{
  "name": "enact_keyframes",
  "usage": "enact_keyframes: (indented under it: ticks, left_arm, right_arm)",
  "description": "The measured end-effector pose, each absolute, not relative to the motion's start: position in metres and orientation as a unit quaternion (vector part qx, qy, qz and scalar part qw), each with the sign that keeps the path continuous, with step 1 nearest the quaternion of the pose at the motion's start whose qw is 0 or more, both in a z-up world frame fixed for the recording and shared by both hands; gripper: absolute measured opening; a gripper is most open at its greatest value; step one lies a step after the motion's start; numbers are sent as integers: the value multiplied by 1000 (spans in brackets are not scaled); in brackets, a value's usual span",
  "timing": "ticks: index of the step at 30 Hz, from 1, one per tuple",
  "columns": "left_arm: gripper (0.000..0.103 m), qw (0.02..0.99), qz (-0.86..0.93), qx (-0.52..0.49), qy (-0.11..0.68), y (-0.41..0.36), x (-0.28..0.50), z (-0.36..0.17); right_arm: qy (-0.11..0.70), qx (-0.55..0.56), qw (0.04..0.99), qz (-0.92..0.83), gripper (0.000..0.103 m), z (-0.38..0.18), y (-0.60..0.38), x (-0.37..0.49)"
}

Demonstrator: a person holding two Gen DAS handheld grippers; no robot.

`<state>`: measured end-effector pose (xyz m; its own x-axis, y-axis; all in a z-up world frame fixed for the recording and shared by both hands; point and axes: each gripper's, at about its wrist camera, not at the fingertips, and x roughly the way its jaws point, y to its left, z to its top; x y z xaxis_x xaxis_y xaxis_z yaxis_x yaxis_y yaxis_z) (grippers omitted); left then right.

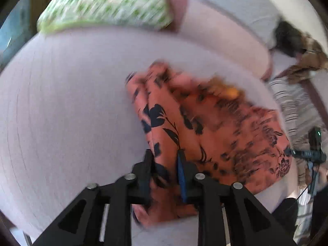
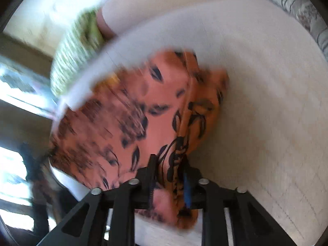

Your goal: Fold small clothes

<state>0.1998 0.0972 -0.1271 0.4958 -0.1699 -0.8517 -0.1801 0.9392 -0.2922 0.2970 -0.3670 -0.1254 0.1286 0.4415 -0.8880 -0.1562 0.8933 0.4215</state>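
A pale cushioned surface (image 1: 61, 112) fills both blurred views, bare to the left of the cloth in the left wrist view and to the right in the right wrist view. Nearest, the left gripper (image 1: 165, 160) is clamped on a bunched fold of an orange garment (image 1: 215, 127) printed with dark flowers; the right gripper (image 2: 169, 164) is likewise closed on the cloth's near edge. Beyond the surface's far edge, a green-and-white patterned cushion (image 1: 104, 2) is seen.
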Motion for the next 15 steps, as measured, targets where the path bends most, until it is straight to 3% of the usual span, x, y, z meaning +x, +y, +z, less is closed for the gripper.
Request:
enact_keyframes:
  ticks: [3,6,7,12,15]
  left_arm:
    - [36,845,19,-196,498,114,198,-130]
    - [56,884,37,-157,438,120,210,-97]
    - [58,895,32,-147,420,120,219,-90]
    - [57,894,-16,-98,436,97,286,-106]
    - [43,881,-11,-74,467,91,319,-124]
  right_arm:
    - [611,117,766,163,70,-127,-381,293]
    - [539,130,816,162,70,-89,-385,304]
    - [523,134,825,165,70,-81,-384,308]
    - [504,142,835,167,70,-92,-357,358]
    - [533,135,818,169,68,-121,-341,377]
